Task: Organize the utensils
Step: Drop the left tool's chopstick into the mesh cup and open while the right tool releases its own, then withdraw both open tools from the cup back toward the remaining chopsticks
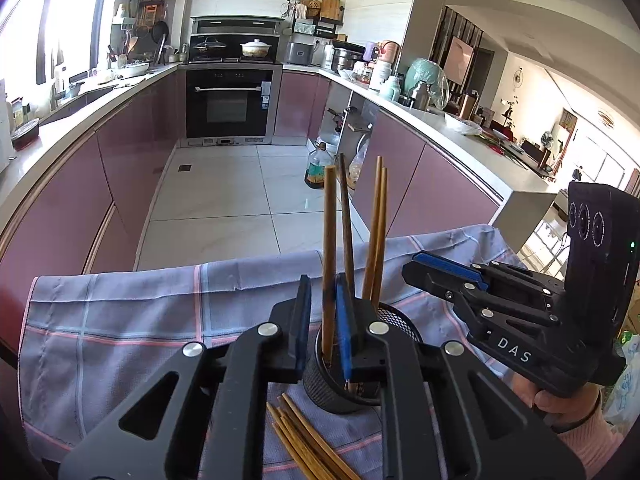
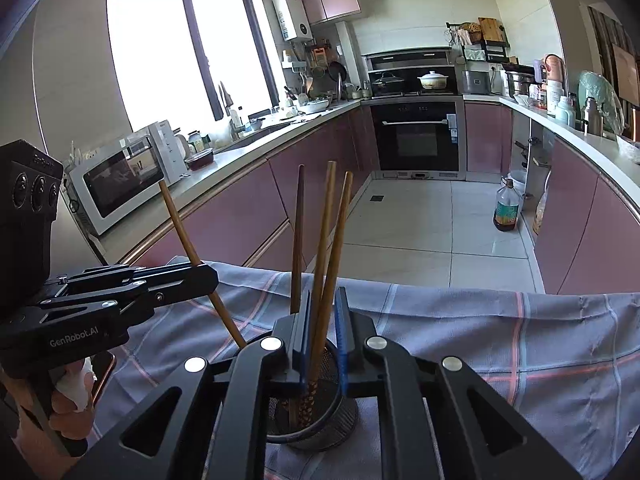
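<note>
R wrist: "GenRobot.AI" on left tongs (image 2: 202, 276)

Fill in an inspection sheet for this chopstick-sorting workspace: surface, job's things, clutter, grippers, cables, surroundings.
Surface: checked cloth, rumpled, draped over the far edge.
Job's things: black mesh holder with four chopsticks standing in it; loose chopsticks lying on the cloth beside it.
Clutter: nothing seen on the cloth.
Grippers: left gripper straddles one standing chopstick, grip unclear; right gripper looks shut and empty, beside the holder.
Cables: nothing seen.
Surroundings: kitchen with oven, microwave, oil bottle on the floor, crowded counters.
</note>
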Available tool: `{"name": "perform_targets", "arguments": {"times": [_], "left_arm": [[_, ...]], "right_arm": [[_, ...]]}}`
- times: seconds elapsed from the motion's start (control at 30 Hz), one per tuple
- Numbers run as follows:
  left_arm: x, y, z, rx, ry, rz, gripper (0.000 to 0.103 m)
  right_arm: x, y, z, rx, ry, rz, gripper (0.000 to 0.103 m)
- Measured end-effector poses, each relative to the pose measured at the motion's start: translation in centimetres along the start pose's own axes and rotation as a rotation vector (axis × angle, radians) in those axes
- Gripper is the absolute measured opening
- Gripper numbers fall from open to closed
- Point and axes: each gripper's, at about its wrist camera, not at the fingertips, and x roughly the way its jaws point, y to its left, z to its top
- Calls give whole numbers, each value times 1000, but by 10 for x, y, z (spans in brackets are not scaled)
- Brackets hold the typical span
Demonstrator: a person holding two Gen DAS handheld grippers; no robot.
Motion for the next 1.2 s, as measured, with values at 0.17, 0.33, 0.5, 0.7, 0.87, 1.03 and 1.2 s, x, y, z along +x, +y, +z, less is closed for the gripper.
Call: {"name": "perform_targets", "arguments": {"times": [0.17,0.33,0.5,0.7,0.87,1.03,1.2], "left_arm": [[1,3,-5,-4,-14,10,19],[-6,2,-9,-2,-38,18,23],[-8,7,-15,-20,-39,18,23],[-20,15,-34,-34,-58,55,29],[-39,23,-56,-44,-77,85,35],[-52,30,-84,-48,-73,122,41],[-56,38,-115,-57,-29,144,43]], "right_arm": [[-4,-3,-5,12,-10,1,16],[-11,-2,-11,10,-24,3,18],[-22,3,-21,-3,-32,16,22],[-34,16,-33,-42,-36,53,27],[-47,29,-45,-81,-30,106,27],[-53,42,-63,-130,-3,135,32],[-43,53,-87,-157,66,146,33]]}}
